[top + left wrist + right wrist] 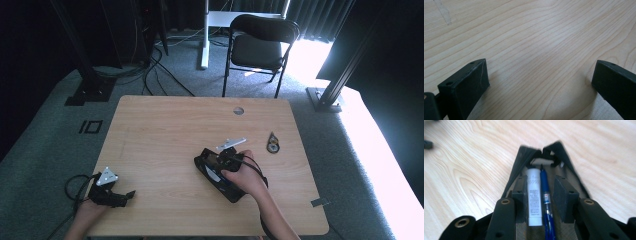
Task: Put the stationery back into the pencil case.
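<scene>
Black pencil case (564,173) lies open near the tabletop's (165,130) right front, a white tube (534,197) and blue pen (546,195) inside. Right tongs (544,195) straddle both, released. Left tongs (107,192) rest released at the front-left corner.

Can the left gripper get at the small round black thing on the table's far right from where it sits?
Probably not: the left gripper sits at the near-left edge, and the right hand with the pencil case lies between it and the round thing.

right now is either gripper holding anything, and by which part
Nothing held. Right gripper straddles the white tube and blue pen in the black pouch, pads not clamped; left gripper is open.
</scene>
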A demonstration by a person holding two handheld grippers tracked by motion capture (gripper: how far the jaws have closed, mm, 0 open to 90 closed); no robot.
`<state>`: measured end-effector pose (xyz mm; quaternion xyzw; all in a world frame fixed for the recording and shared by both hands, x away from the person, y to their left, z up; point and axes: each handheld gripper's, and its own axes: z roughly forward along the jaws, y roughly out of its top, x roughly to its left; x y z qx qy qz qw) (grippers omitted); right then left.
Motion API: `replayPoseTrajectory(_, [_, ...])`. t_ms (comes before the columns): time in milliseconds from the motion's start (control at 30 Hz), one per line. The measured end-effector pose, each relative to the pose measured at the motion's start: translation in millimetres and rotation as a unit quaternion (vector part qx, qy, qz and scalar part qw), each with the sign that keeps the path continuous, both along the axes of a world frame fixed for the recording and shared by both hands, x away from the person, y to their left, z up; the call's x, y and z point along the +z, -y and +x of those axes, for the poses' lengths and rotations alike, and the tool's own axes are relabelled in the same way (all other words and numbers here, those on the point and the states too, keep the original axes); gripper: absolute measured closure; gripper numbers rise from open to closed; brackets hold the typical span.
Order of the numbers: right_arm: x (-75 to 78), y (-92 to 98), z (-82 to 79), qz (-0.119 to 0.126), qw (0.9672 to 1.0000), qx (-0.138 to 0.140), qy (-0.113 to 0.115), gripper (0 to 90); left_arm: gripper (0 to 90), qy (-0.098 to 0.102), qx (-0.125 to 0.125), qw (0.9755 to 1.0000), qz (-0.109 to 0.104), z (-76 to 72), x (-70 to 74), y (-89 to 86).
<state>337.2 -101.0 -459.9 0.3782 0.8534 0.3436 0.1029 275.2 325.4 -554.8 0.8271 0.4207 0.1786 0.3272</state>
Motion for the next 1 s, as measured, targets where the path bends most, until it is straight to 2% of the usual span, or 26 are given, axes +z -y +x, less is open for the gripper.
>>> replayPoseTrajectory(233, [18.0, 19.2, 1.1, 0.026, 0.9989, -0.023, 0.033, 61.9, 1.2, 0.0, 0.0, 1.0, 0.0, 0.0, 0.0, 0.0])
replayPoseTrajectory(567, [15.2, 47.1, 11.8, 0.042, 0.9952, -0.071, 0.052, 59.1, 1.2, 0.0, 0.0, 1.0, 0.0, 0.0, 0.0, 0.0])
replayPoseTrajectory(700, [14.6, 62.4, 18.1, 0.041, 0.9926, -0.096, 0.062, 58.1, 1.2, 0.0, 0.0, 1.0, 0.0, 0.0, 0.0, 0.0])
replayPoseTrajectory(833, [13.1, 79.7, 25.3, 0.043, 0.9884, -0.127, 0.07, 57.0, 1.1, 0.0, 0.0, 1.0, 0.0, 0.0, 0.0, 0.0])
replayPoseTrajectory(1000, [7.2, 97.2, 34.0, 0.051, 0.9831, -0.162, 0.068, 56.4, 1.2, 0.0, 0.0, 1.0, 0.0, -0.1, 0.0, 0.0])
